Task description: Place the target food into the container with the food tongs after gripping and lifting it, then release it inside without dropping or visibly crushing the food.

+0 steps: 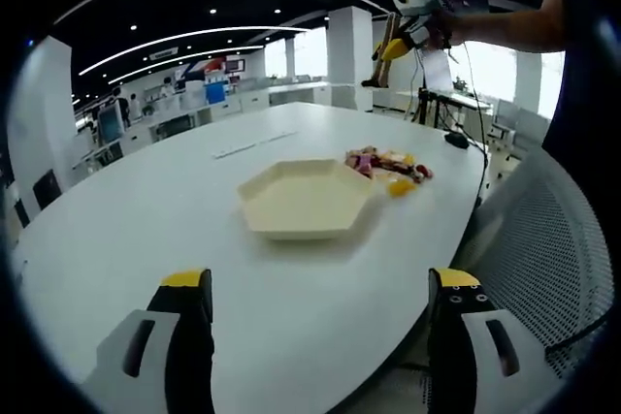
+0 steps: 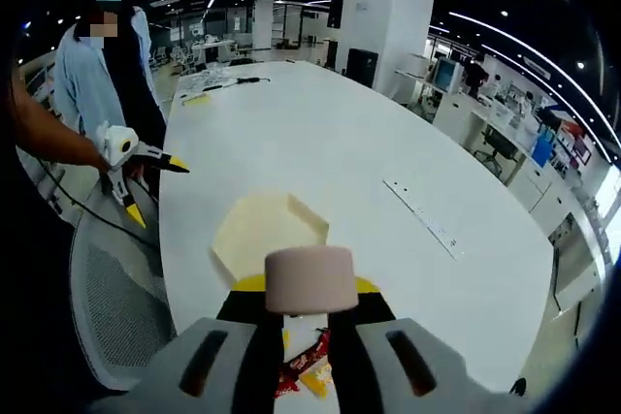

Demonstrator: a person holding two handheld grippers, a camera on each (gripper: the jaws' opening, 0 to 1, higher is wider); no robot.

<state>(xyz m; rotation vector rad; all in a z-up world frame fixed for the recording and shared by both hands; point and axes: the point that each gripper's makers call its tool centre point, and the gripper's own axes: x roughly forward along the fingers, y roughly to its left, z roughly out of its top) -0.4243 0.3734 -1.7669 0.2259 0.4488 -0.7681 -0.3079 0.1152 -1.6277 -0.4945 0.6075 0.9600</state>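
Now my right gripper (image 2: pixel 296 312) is clamped on a pale marshmallow (image 2: pixel 310 280), soft and light, above the hexagonal tray (image 2: pixel 254 230); left gripper (image 1: pixel 320 322) jaws stand apart.

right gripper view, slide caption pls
Right hand-held gripper shut on a marshmallow above the hexagonal tray.

On the surface (image 1: pixel 194 230) sits the container (image 1: pixel 307 198), near the edge. In the left gripper view a heap of food (image 1: pixel 388 167) lies just beyond it to the right. The right gripper (image 2: pixel 310 309) hangs above the surface, a marshmallow (image 2: pixel 310 279) between its jaws, the container beyond it and the food below. A mesh chair (image 1: pixel 543 239) stands beside the surface.
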